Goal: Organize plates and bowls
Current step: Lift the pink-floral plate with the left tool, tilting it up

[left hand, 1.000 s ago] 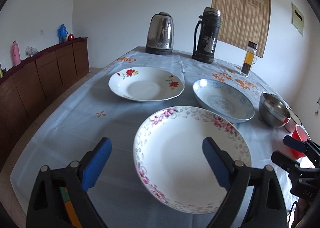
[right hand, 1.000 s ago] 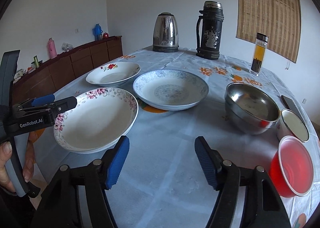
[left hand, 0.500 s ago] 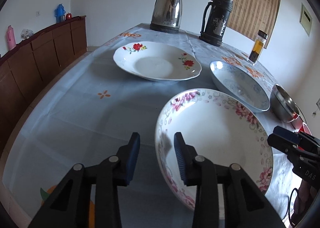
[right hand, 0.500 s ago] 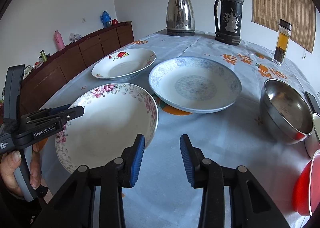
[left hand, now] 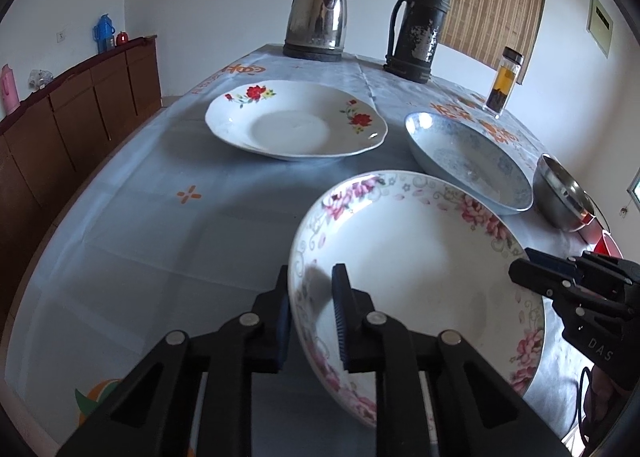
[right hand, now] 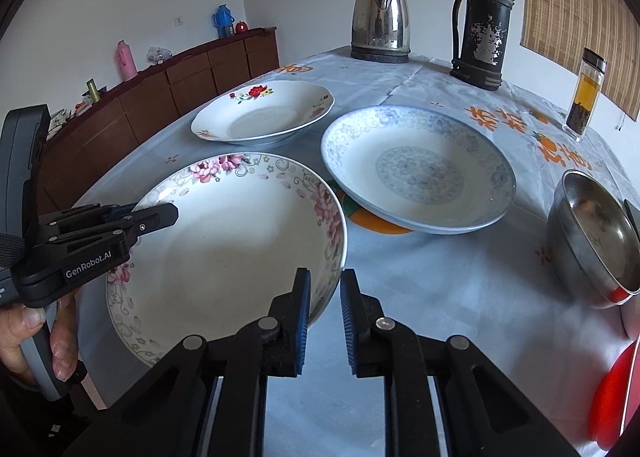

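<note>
A white plate with pink flowers [left hand: 420, 277] [right hand: 224, 249] lies nearest on the blue tablecloth [left hand: 168, 193]. My left gripper [left hand: 312, 269] [right hand: 168, 213] is closing on its left rim, one pad outside and one inside. At the opposite rim my right gripper [right hand: 325, 273] [left hand: 520, 263] is closing the same way, with the rim between its pads. Behind stand a plate with red flowers [left hand: 296, 125] [right hand: 264, 113] and a blue-patterned plate [left hand: 468, 161] [right hand: 420, 169]. A steel bowl [right hand: 592, 233] and a red bowl [right hand: 612, 389] sit at the right.
A steel kettle [left hand: 316, 23], a dark flask [left hand: 420, 25] and a glass tea bottle [left hand: 504, 81] stand at the table's far end. A wooden sideboard [left hand: 80, 109] runs along the left wall. A person's hand [right hand: 32, 329] holds the left gripper.
Both grippers went from wide open to nearly shut and came down onto opposite rims of the pink-flowered plate. The right one moved left towards the plate.
</note>
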Tool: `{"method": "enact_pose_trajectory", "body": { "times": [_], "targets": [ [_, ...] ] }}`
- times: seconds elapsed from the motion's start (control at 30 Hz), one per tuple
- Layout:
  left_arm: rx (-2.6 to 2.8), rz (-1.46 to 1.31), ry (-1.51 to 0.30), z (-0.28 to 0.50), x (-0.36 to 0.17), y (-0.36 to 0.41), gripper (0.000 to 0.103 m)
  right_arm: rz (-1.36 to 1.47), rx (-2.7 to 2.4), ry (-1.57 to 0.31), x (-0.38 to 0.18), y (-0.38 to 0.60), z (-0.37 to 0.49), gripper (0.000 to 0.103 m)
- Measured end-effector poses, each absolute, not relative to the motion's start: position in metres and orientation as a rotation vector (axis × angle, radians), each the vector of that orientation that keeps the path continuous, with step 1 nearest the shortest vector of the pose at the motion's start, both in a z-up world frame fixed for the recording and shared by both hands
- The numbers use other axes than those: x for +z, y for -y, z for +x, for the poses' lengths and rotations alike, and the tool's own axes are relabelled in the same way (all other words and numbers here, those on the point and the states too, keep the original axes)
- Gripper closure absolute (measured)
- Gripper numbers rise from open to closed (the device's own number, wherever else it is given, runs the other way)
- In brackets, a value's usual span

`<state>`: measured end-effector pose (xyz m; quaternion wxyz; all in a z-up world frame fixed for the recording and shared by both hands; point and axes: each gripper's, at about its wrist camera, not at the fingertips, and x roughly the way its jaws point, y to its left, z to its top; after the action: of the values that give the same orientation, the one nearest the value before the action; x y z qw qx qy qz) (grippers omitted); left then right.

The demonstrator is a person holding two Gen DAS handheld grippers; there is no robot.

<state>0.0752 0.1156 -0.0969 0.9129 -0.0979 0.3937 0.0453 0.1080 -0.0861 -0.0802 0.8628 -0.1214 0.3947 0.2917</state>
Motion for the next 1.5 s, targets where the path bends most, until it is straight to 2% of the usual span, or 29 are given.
{"method": "enact_pose_trajectory", "body": {
  "times": [0.1,0.83,1.5],
  "targets": [
    [0.096,-0.195,-0.811,0.075,-0.097,-0.115,0.086,-0.314,0.595,-0.809,-0.08,0.08,0.105,0.086],
    [0.107,-0.19,-0.773,0.083,-0.076,-0.113,0.087,-0.2,0.64,-0.816,-0.067,0.094,0.108,0.087],
    [0.067,-0.132,-0.694,0.13,-0.039,-0.086,0.088,-0.151,0.585,-0.7,-0.036,0.123,0.144,0.087]
  ]
}}
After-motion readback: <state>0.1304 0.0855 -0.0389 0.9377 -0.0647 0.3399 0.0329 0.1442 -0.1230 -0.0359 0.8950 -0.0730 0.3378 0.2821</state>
